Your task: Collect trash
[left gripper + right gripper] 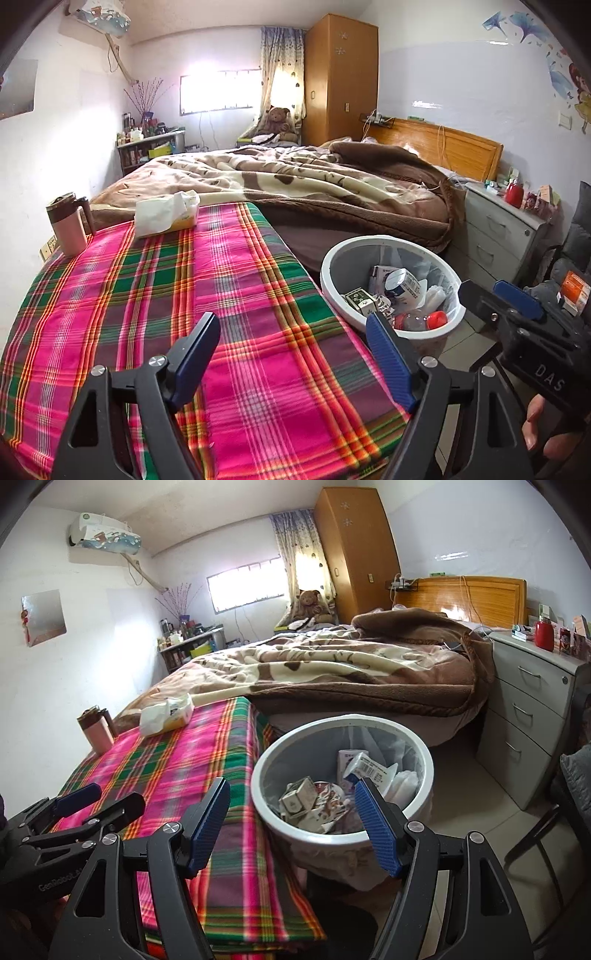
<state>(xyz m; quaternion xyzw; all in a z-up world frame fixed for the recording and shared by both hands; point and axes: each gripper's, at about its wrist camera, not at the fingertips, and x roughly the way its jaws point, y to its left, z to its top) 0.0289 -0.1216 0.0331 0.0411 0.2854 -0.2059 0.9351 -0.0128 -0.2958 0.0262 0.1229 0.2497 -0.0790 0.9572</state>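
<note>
Both tools, left tool [291,354] and right tool [291,827], gaped wide and empty. Ahead of them, the soft white-and-yellow tissue pack [166,214] looked light and crushable, best pinched across its middle.

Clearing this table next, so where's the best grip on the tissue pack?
Judging by its pose, grip the tissue pack across its short sides near the yellow base, coming from above: it lies flat on the plaid cloth, and its crumpled white top looks too soft.

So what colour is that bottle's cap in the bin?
Red cap, clearest in the left wrist view.
</note>
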